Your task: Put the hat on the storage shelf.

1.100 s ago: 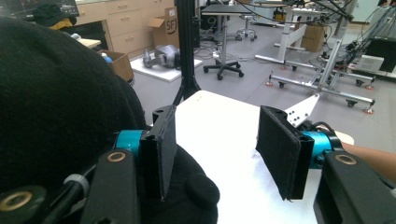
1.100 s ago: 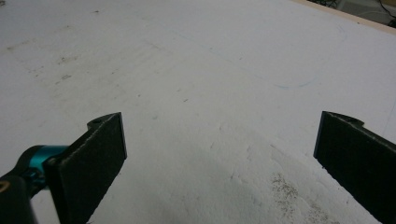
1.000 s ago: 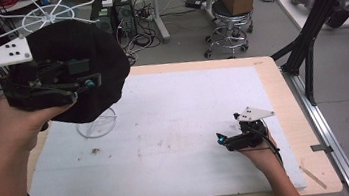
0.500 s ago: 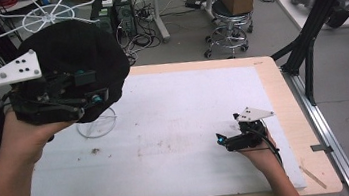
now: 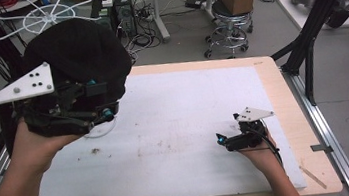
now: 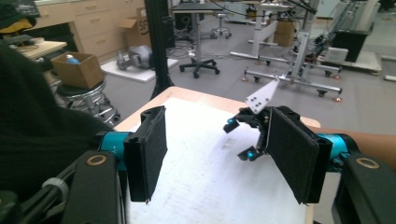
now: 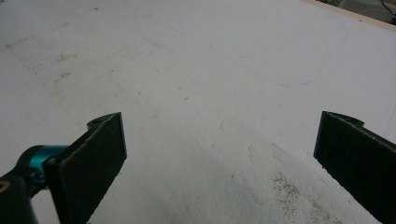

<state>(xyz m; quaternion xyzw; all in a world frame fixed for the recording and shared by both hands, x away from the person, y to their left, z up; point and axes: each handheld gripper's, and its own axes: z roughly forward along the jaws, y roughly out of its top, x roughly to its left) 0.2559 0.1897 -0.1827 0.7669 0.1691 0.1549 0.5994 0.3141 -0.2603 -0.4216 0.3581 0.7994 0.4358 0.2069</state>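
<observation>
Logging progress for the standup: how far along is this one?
Looks done: the black cap stands at the left of the white mat. In hand: the left gripper has just been opening its jaws, nothing between them; the right gripper rests open on the mat. Left: probably only withdrawing the left gripper.

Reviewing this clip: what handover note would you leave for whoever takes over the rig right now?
Left gripper: raised at the table's left side, jaws just been opening, nothing between the pads.
Right gripper: open, empty, low over the white mat at its front right.
Black fabric thing: right beside the left gripper, outside its jaws.
Done: fabric apparently let go.
Left: probably draw the left gripper clear; whether the fabric sits properly I cannot tell.
</observation>
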